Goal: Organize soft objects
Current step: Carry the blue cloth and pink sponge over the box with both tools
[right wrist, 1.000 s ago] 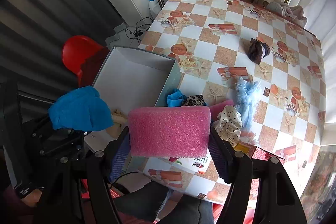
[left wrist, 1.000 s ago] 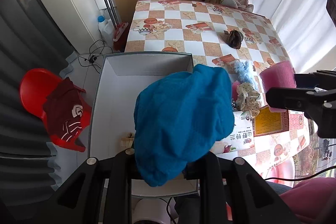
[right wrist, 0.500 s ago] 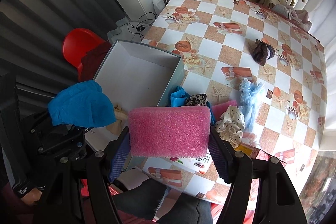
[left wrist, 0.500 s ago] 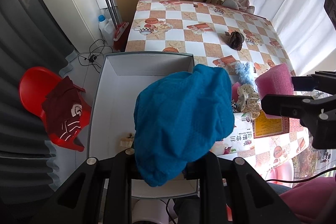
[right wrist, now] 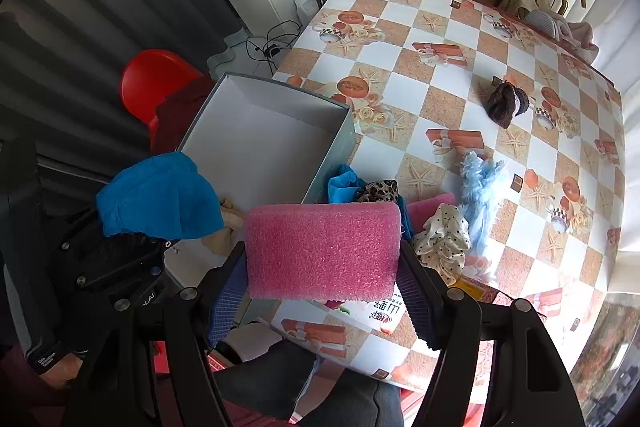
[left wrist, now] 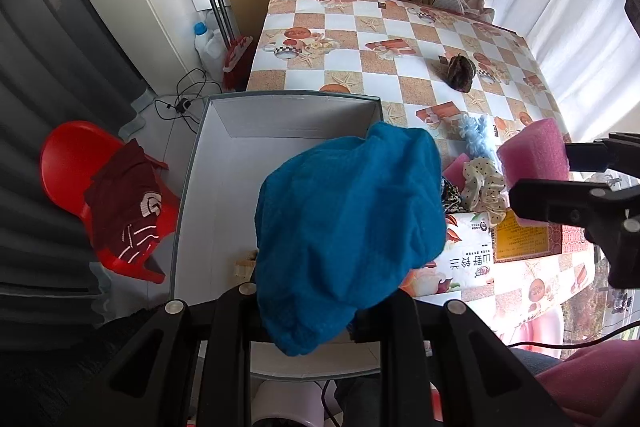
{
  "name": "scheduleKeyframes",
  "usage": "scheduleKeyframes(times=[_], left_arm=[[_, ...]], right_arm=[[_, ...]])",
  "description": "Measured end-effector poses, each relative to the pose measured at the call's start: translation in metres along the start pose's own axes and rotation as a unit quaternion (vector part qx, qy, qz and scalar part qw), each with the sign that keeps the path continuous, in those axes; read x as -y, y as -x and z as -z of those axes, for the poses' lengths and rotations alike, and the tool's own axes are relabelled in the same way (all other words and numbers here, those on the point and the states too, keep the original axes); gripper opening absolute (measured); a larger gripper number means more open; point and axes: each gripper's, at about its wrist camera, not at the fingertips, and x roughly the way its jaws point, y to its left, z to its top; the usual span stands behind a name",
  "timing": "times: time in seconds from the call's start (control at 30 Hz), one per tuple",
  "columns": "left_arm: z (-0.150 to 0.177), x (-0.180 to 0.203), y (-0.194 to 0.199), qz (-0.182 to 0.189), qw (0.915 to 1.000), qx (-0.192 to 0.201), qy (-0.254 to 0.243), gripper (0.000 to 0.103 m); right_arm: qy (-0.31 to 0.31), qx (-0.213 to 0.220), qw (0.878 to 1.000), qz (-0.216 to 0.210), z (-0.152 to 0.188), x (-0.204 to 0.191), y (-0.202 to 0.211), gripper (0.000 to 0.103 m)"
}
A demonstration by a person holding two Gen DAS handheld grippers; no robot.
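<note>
Soft objects are being carried to the open grey box [left wrist: 192, 187], which stands at the left edge of the checked table [left wrist: 360, 39]; apart from a small beige item [left wrist: 244, 265] at its near end the box looks bare. Furthest left, the left gripper [left wrist: 316, 311] has its jaws drawn narrow on a bunched blue cloth [left wrist: 348, 223] that hangs over the box's near right part, so this step reads as delivery with the drop not yet made. Next, I judge, the jaws need to part while the cloth is over the white floor of the box, clear of the right wall, since the fabric drapes wide and could catch the rim. To the right, a heap waits on the table just beside the box: a leopard-print piece [right wrist: 378, 191], a second pink block [right wrist: 430, 211], a spotted cream scrunchie [right wrist: 442, 239] and a pale blue fluffy piece [right wrist: 480, 187]; a dark brown scrunchie [right wrist: 506, 103] lies well apart. The right gripper [right wrist: 322, 255] grips a pink foam block [right wrist: 322, 251] between half-spread jaws above the table's near edge, and would have to cross leftward over the wall before release. Against the earlier frames, both loads sit in the same grips and the blue cloth hangs in the same spot; only the foam block has edged slightly nearer the box.
</note>
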Motion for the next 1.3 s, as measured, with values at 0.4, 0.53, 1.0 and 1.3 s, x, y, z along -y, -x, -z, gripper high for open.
scheduleKeyframes(times=[0.4,0.53,1.0,1.3], left_arm=[[0.010,-0.024,-0.025,-0.032,0.9979,-0.040,0.041,0.024],[0.012,-0.028,-0.031,-0.036,0.9969,-0.048,0.050,0.024],[0.018,-0.033,-0.048,-0.040,0.9938,-0.079,0.067,0.024],[0.021,-0.028,-0.062,-0.041,0.9925,-0.097,0.062,0.024]], right_arm=[[0.054,-0.030,0.998,-0.009,-0.015,-0.024,-0.029,0.071],[0.066,-0.038,0.997,-0.014,-0.021,-0.032,-0.039,0.071],[0.100,-0.054,0.993,-0.013,-0.043,-0.051,-0.063,0.071],[0.099,-0.068,0.993,-0.012,-0.054,-0.052,-0.081,0.071]])
